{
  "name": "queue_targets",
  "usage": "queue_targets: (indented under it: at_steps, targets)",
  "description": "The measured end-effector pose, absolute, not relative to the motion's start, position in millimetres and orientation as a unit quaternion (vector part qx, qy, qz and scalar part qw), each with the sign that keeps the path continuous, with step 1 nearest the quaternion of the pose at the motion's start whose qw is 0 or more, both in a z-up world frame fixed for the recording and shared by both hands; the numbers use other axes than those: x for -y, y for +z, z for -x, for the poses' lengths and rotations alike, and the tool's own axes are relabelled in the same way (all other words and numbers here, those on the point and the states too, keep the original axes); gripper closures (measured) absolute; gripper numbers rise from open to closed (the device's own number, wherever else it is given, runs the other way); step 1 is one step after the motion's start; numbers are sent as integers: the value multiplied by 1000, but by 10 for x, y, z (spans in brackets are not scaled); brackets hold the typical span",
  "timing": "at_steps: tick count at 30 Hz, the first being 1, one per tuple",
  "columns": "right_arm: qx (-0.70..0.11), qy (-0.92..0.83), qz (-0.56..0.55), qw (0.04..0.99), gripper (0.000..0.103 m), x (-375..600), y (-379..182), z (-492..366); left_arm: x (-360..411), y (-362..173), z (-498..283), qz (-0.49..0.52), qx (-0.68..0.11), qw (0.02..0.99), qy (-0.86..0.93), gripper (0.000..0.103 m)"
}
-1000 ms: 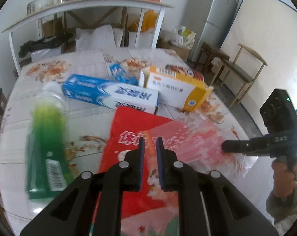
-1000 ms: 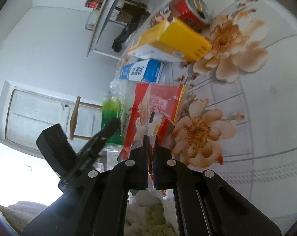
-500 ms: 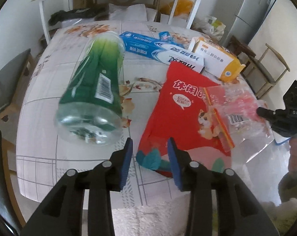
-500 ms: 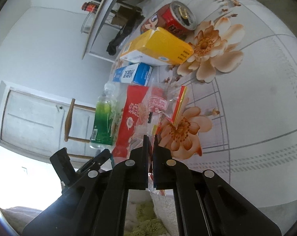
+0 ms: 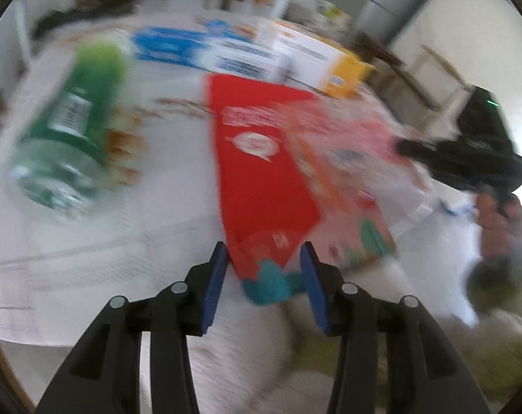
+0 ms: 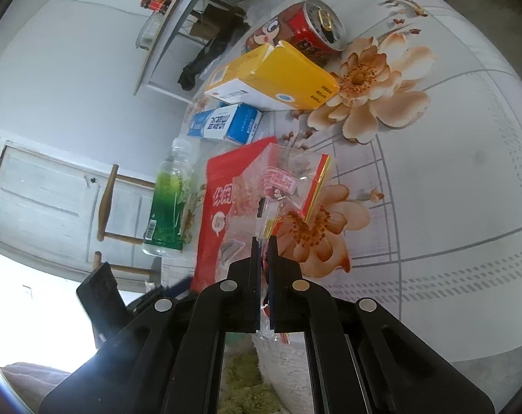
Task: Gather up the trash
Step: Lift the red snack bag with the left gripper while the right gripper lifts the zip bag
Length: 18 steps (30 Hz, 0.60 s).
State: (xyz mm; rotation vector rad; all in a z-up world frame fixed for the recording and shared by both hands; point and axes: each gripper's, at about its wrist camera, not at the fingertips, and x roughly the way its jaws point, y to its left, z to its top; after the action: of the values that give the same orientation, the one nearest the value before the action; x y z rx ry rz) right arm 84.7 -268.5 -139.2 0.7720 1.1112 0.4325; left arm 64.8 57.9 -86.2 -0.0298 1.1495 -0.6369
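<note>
My left gripper (image 5: 265, 269) is open, its jaws on either side of the near end of a red snack bag (image 5: 261, 158) that lies on the flowered table; the view is blurred. My right gripper (image 6: 264, 252) is shut on the edge of a clear plastic bag with red print (image 6: 281, 186), which lies partly over the red snack bag (image 6: 219, 207). The right gripper also shows in the left wrist view (image 5: 468, 158), at the right beside the clear bag (image 5: 347, 145).
A green bottle (image 5: 67, 131) (image 6: 167, 207) lies left of the red bag. A blue-white toothpaste box (image 6: 226, 124), a yellow-white box (image 6: 274, 79) and a red can (image 6: 312, 34) lie farther back. The table edge (image 5: 88, 331) is near. A shelf and chairs stand beyond.
My left gripper has opened wider and moved right and forward, so its jaws now straddle the red bag's near end. The right gripper stays shut on the clear bag.
</note>
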Motion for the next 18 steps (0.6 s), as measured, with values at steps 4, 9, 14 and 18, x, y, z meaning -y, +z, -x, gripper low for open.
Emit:
queue_targets:
  at_steps: [4, 9, 14, 18]
  targets:
    - [-514, 192, -346, 761, 101, 2704, -1403, -823, -628, -853, -632, 54, -541, 780, -310, 61]
    - [-528, 177, -314, 769, 101, 2643, -1434, -819, -817, -935, -811, 139, -558, 767, -284, 61]
    - [-541, 173, -286, 771, 101, 2557, -1467, -815, -775, -955, -867, 171, -566, 748, -303, 61]
    - [-547, 174, -273, 772, 101, 2517, -1480, -800, -741, -973, -843, 192, -574, 728, -322, 61]
